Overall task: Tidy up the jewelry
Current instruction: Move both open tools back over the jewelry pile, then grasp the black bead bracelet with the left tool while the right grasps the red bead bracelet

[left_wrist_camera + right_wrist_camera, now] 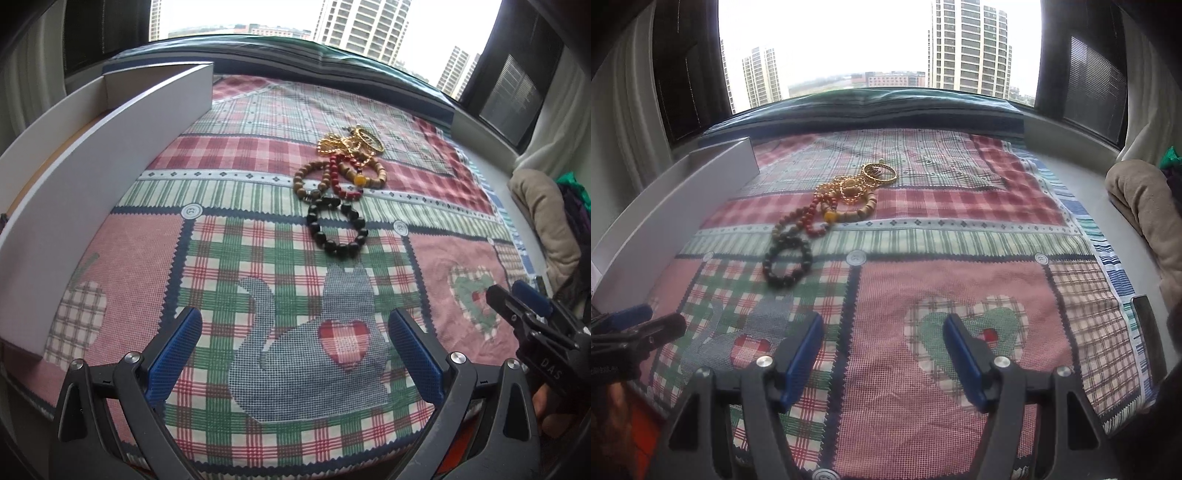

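Item: jewelry pile point(341, 184), heaped on a patchwork cloth point(258, 295), upper centre of the left-wrist frame, upper left of centre in the right-wrist frame. Nearest piece: black bead bracelet point(338, 229). Long axis of the pile: away from the viewer.
Left tongs point(295, 350): spread wide, empty, directly below the pile, judged nearer.
Right tongs point(882, 354): spread wide, empty, offset right.
White box point(92, 177): left edge.

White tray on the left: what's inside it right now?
The white rectangular tray shows only a strip of bare tan floor and inner walls; no jewelry seen. Its tall near wall covers most of the inside.
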Tool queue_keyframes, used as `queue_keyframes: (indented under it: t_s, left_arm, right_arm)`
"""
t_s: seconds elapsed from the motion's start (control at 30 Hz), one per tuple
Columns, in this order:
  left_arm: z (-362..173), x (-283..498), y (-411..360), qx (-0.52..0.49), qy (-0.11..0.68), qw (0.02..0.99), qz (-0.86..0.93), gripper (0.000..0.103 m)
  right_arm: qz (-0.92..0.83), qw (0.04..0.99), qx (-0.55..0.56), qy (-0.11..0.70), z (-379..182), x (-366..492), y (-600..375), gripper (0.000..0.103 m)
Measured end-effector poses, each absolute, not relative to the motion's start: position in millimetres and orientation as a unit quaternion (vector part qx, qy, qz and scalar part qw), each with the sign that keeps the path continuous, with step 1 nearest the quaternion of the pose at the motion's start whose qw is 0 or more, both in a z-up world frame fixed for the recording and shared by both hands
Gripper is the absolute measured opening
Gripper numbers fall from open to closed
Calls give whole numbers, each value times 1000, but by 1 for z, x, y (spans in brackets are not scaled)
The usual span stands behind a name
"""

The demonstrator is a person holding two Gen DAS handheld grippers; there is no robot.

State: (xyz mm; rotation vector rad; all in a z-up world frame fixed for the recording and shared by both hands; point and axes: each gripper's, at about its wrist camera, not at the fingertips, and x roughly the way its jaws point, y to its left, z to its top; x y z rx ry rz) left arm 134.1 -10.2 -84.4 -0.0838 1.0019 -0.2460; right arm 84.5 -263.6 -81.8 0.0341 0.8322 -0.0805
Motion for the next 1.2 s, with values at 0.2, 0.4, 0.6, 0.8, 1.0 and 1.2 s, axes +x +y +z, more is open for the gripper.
queue_keyframes:
  t_s: [0.2,0.4,0.6,0.8,1.0,1.2]
  left_arm:
    - [-95,168,-30,-11,492,861,-125,101]
    - [-106,200,-38,3,503,857,-112,101]
    - [-120,227,-39,5,513,854,-92,100]
    - [-133,244,-47,19,522,849,-82,100]
    - [-144,254,-56,42,531,842,-81,90]
    - [-148,258,-59,49,531,842,-85,86]
  right_arm:
    - [-27,906,30,421,-94,95,-269,68]
    - [-4,900,41,434,-102,115,-274,68]
    - [33,897,54,437,-104,155,-276,68]
    - [64,886,68,454,-115,210,-270,64]
    - [100,870,66,478,-132,264,-252,45]
    - [117,857,69,497,-143,296,-238,36]
